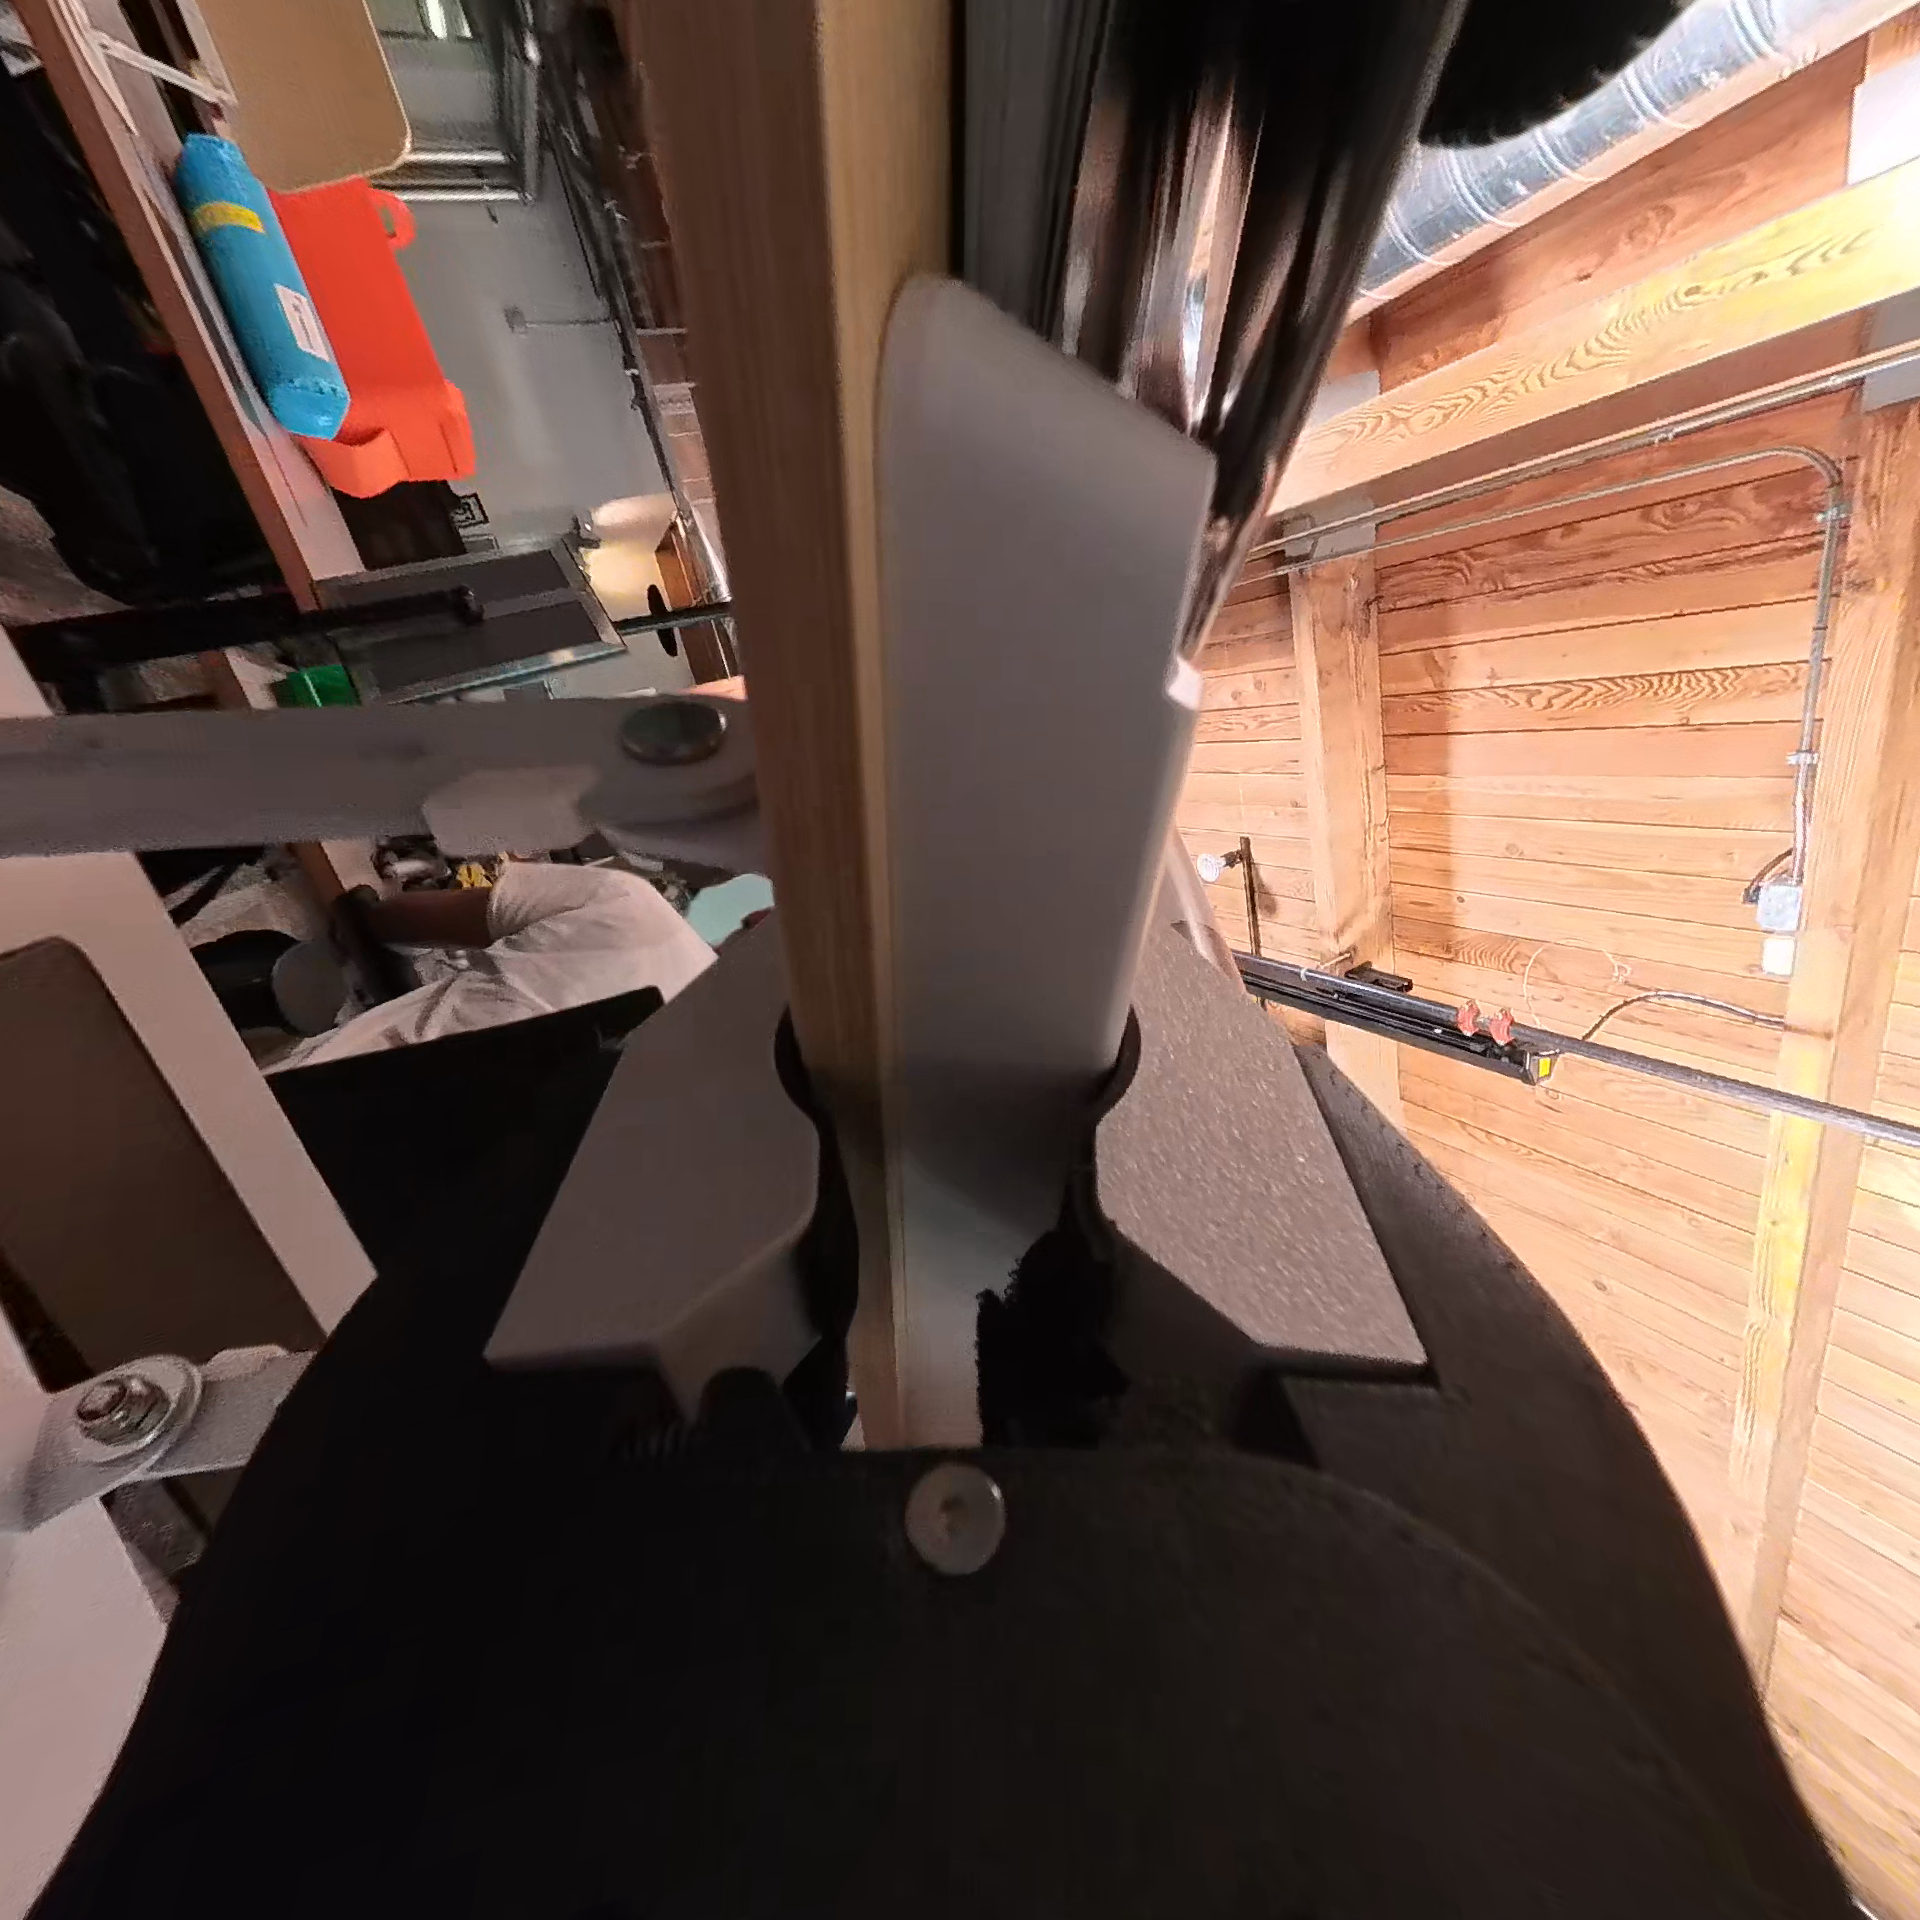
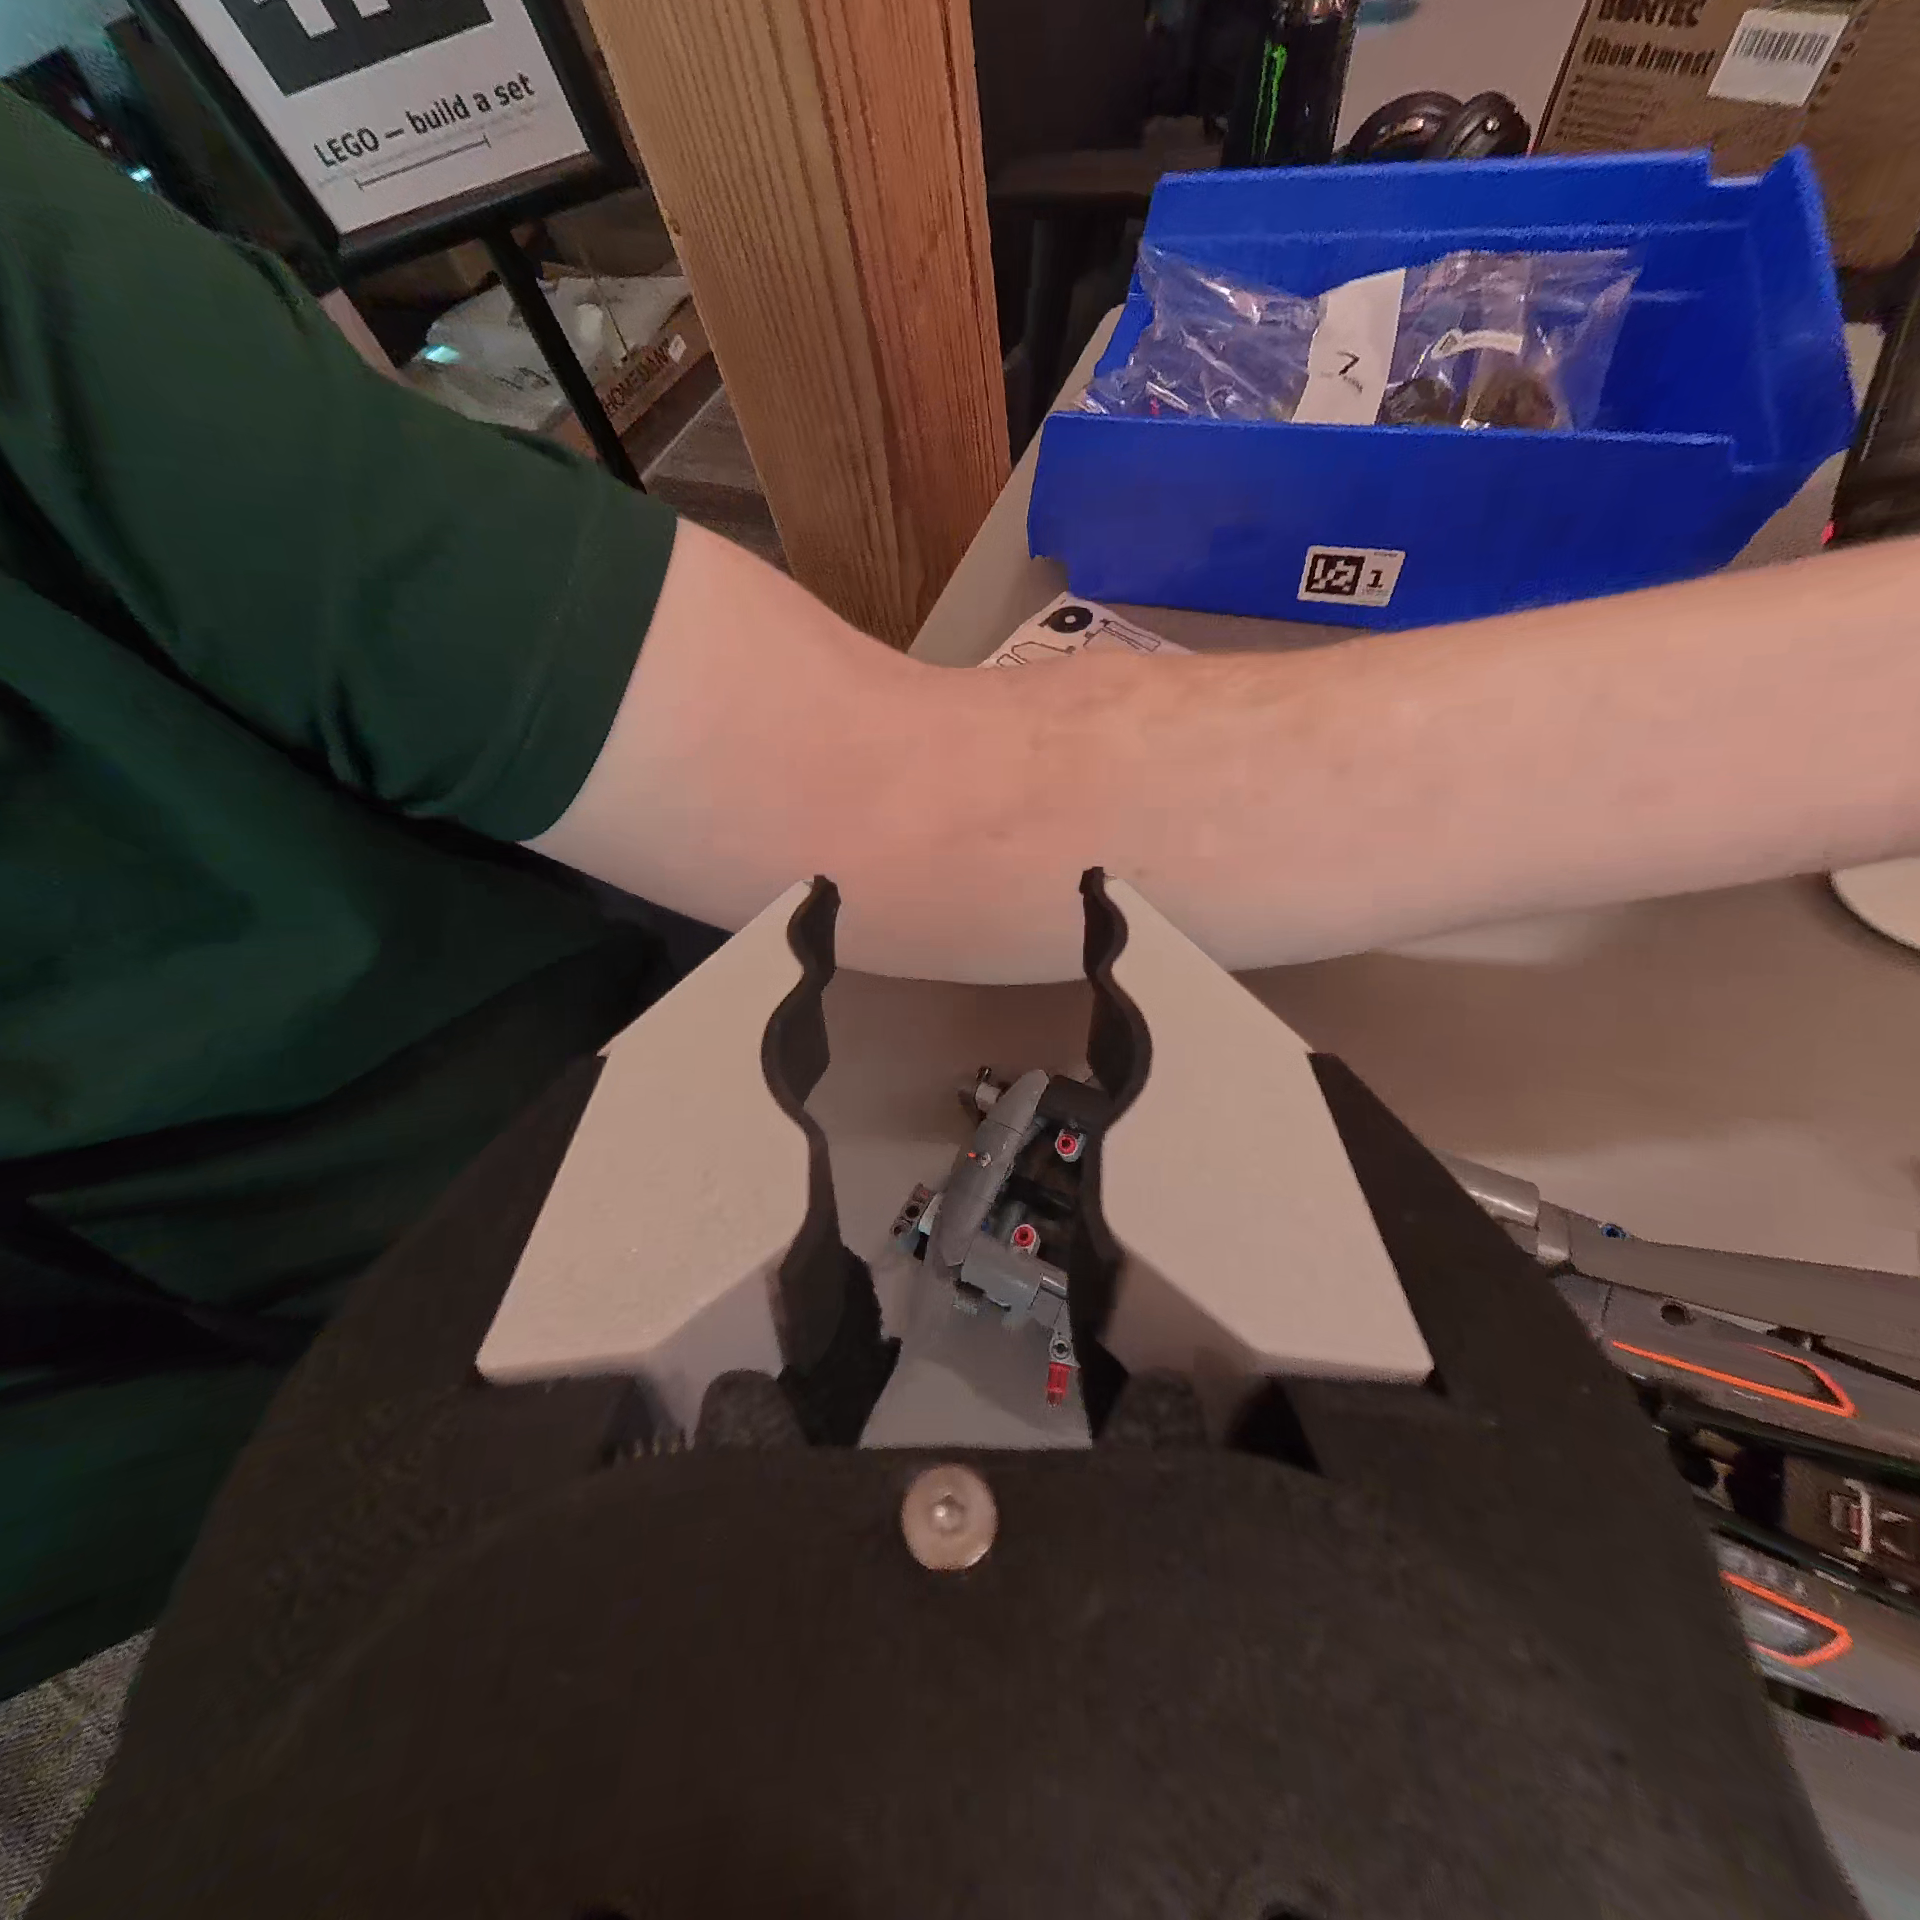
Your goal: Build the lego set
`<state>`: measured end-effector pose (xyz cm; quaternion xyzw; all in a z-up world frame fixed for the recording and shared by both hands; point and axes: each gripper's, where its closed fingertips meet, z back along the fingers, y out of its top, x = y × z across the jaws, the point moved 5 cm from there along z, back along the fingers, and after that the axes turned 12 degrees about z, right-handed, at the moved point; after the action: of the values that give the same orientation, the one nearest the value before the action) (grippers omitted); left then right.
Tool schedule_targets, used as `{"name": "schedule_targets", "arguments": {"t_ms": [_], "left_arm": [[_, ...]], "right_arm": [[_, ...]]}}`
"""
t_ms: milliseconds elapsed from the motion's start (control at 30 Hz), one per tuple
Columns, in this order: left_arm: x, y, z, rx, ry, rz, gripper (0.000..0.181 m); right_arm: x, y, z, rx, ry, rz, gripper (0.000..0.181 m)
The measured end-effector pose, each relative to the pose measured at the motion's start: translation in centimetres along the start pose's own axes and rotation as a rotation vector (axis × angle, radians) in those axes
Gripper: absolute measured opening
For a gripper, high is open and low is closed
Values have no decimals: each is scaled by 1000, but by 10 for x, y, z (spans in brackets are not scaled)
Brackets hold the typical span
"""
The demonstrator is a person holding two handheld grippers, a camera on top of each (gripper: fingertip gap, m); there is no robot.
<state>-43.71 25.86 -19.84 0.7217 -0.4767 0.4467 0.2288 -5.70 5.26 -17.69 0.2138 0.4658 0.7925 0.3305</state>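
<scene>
the small grey lego sub-assembly (image 2: 1003, 1221) lies on the counter (image 2: 1455, 1060) directly in front of the right hand-held gripper (image 2: 958, 894), framed in the gap between its spread fingers but set toward the right one; whether it touches that finger i cannot tell. its long axis runs roughly forward along the fingers, tilted a little, so a short advance and a squeeze across its narrow width looks like the fitting grasp. the larger grey and orange lego model (image 2: 1756, 1403) sits off to the right. the person's bare forearm (image 2: 1195, 790) crosses just beyond the fingertips. the left hand-held gripper (image 1: 956, 1029) is turned up toward a wooden wall (image 1: 1558, 779), its fingers nearly together either side of a wooden post and grey plate, far less handy.
</scene>
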Motion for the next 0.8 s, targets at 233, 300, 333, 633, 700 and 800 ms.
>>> {"name": "schedule_targets", "arguments": {"t_ms": [233, 300, 333, 633, 700, 800], "left_arm": [[12, -27, 24, -43, -1, 8, 38], [14, -32, 30, -53, -4, 17, 38], [15, -35, 32, -58, -6, 21, 38], [27, -51, 43, -116, 15, 25, 84], [31, -59, 48, -170, 22, 9, 106], [32, -67, 66, -226, 51, -14, 116]], "right_arm": [[-21, 23, 8, 10, -8, 83, 47], [-27, 28, 8, 11, -3, 101, 46], [-29, 30, 8, 11, -2, 110, 46], [-40, 39, 6, 2, 2, 146, 47], [-41, 41, 8, 5, -6, 151, 47], [-41, 43, 13, 18, -20, 154, 47]]}}
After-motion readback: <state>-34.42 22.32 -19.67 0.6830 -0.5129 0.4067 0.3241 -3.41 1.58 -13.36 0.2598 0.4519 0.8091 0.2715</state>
